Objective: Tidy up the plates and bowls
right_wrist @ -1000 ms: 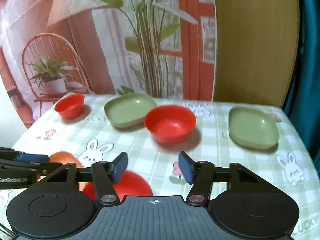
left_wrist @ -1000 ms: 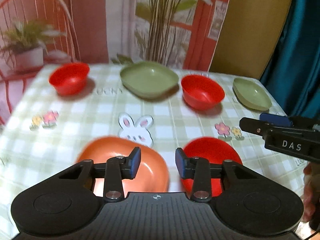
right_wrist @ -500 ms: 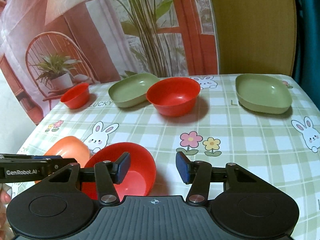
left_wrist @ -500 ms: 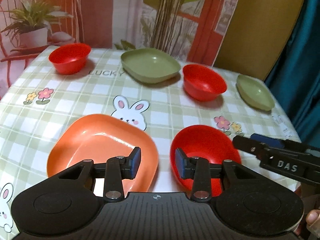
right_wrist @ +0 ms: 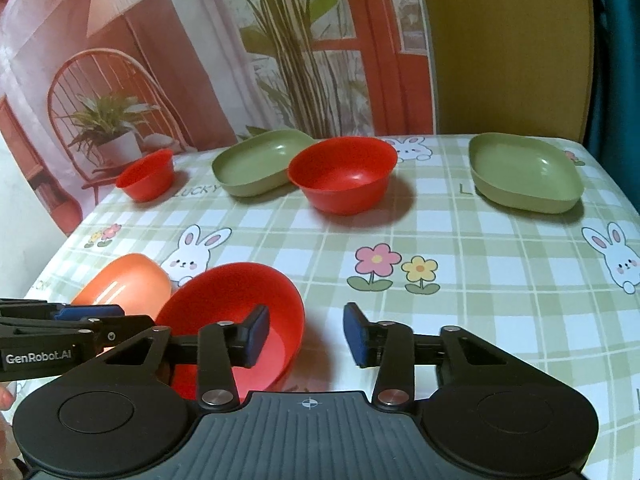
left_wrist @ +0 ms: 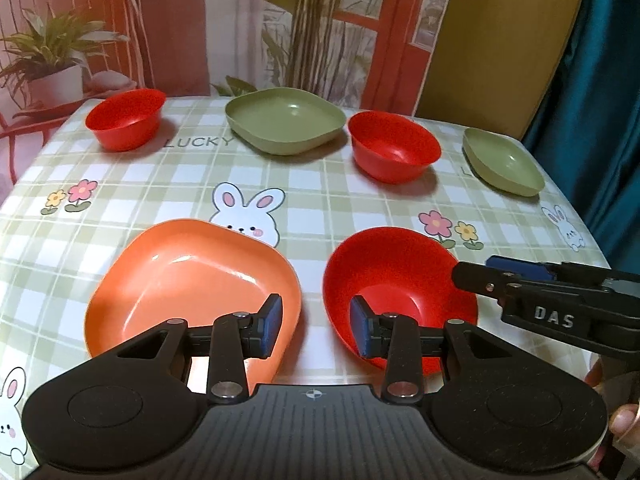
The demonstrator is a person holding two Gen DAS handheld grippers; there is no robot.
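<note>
An orange plate [left_wrist: 192, 280] and a red bowl [left_wrist: 400, 292] lie side by side at the table's near edge. My left gripper [left_wrist: 316, 328] hovers over the gap between them, open and closing slightly, with nothing between its pads. One pad hangs over the plate's right rim, the other over the bowl's left rim. My right gripper [right_wrist: 306, 334] straddles the right rim of that red bowl [right_wrist: 232, 312]. Its jaws are closing, one pad inside the bowl and one outside, and neither presses on the rim. It also shows as the right gripper [left_wrist: 476, 270] reaching in from the right.
Along the back of the checked table [left_wrist: 312, 208] stand a small red bowl [left_wrist: 124, 124], a green plate [left_wrist: 284, 124], another red bowl [left_wrist: 394, 150] and a second green plate [left_wrist: 504, 164]. A person's fingers [left_wrist: 624, 420] show at the right edge. A printed backdrop hangs behind.
The right gripper has come down onto the near red bowl's rim and its jaws have narrowed. In the left wrist view, more of the orange plate and red bowl now shows.
</note>
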